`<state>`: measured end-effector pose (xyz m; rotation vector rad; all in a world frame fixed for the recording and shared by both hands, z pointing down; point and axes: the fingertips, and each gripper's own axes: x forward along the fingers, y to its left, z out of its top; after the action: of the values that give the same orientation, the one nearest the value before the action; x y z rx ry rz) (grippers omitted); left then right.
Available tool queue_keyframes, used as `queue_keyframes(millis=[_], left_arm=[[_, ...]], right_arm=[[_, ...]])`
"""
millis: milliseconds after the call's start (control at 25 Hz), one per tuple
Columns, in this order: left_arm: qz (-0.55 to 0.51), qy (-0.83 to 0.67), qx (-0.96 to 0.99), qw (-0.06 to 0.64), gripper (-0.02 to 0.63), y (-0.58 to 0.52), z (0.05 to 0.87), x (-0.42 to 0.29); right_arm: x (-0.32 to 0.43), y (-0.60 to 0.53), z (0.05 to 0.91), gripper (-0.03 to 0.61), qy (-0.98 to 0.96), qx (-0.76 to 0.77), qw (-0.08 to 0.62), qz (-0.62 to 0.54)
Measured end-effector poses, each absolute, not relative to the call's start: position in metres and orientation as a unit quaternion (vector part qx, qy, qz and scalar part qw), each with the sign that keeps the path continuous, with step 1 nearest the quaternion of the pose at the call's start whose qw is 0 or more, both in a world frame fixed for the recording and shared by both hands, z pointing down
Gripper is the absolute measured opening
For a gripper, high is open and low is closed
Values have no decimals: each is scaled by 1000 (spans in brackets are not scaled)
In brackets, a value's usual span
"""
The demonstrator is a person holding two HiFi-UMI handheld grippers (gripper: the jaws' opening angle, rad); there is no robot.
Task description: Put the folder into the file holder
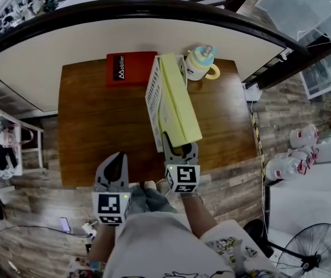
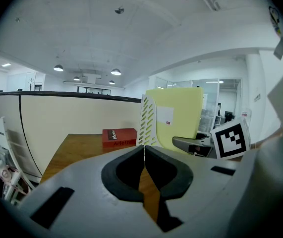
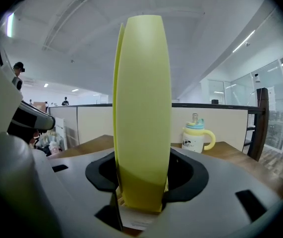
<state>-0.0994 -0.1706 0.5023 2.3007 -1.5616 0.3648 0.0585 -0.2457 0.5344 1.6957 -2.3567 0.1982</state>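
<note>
The left hand-held gripper (image 1: pixel 117 156) pointed forward and slightly down, its jaws together with nothing between them. Just beside it, the right hand-held gripper (image 1: pixel 180 147) reached further ahead, jaws wide, pads against both faces of the folder (image 3: pixel 141 108).

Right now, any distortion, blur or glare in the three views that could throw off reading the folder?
Head view: heavy fisheye, the partition rim bows into an arc; folder sharp, evenly lit. Left gripper view: black vignette corners, near foreground soft. Right gripper view: folder looks barrel-bulged close to the lens; mug crisp; no glare.
</note>
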Motion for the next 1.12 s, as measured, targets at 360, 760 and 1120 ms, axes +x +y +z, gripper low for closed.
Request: queue_keyframes(millis=[360,760,1120], left_arm=[[126,-552,808,167,6,-170,501,-99],[117,-558,807,156,6,-168,491,-97],[105,-571,803,137,6,-162,473,-99]], right_arm=[[62,-247,529,218,-807,577,112,65],[64,-235,529,245,-815,561,112,96],[73,-220,517,246,-824,547,107,101]])
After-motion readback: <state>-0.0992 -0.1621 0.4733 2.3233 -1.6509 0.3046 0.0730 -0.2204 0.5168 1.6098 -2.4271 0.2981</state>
